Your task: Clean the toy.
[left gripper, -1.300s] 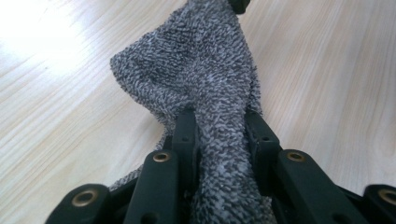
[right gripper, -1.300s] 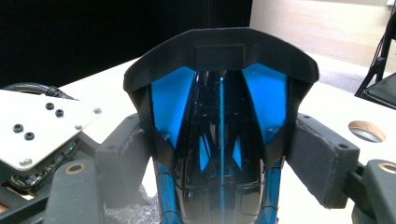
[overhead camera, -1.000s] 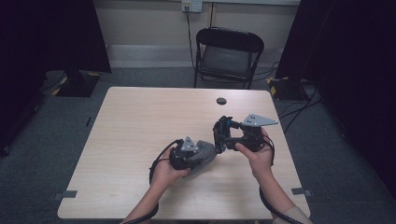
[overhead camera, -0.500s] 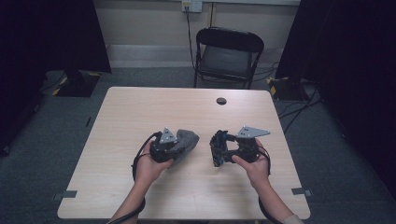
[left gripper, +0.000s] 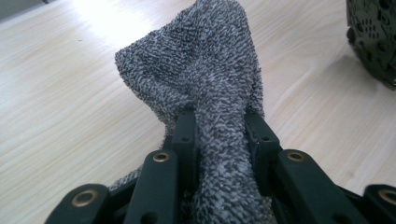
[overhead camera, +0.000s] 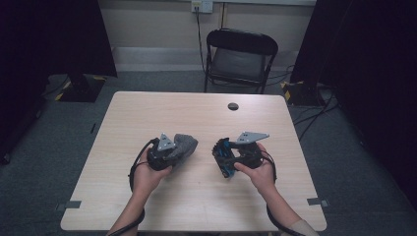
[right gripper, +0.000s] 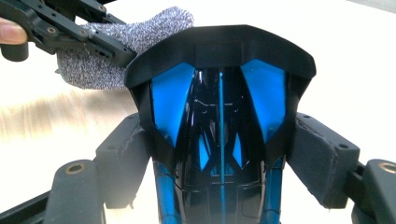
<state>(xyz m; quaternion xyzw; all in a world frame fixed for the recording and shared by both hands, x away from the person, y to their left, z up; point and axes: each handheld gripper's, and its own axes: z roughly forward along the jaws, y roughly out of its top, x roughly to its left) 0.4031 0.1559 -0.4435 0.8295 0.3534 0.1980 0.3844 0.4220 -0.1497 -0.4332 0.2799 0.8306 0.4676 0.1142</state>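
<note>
Left claw [overhead camera: 183, 146] was clamped shut on a bunched grey terry cloth [overhead camera: 184, 143]; in the left gripper view the cloth [left gripper: 205, 79] was pinched between both jaws, w/ a loose wad sticking out past the tips. Probably gripped that way so the free end could work as a wiping pad, not a flat sheet. It sat left of centre, just above the tabletop [overhead camera: 196, 115], near side.

Right claw [overhead camera: 222, 158] held a black-and-blue shiny object [overhead camera: 223, 156], some kind of moulded plastic piece, exact type can't tell. In the right gripper view the object [right gripper: 219, 107] sat lengthwise between the padded jaws, pads pressing its flanks, so the jaws stood wide but gripping, not empty. Held w/ its broad glossy face turned toward the cloth side, likely to present it for wiping.

The two were apart, a clear gap of tabletop between them in the high view; the right gripper view showed the left claw [right gripper: 116, 53] and cloth [right gripper: 88, 65] just beyond the object's far edge. Judging from that, cloth and object weren't in contact at this moment, either between wipes or about to be brought together.

Small dark round thing [overhead camera: 233, 106] lay far on the tabletop, centre-right, untouched. Folding chair [overhead camera: 239, 56] stood beyond the far edge.
</note>
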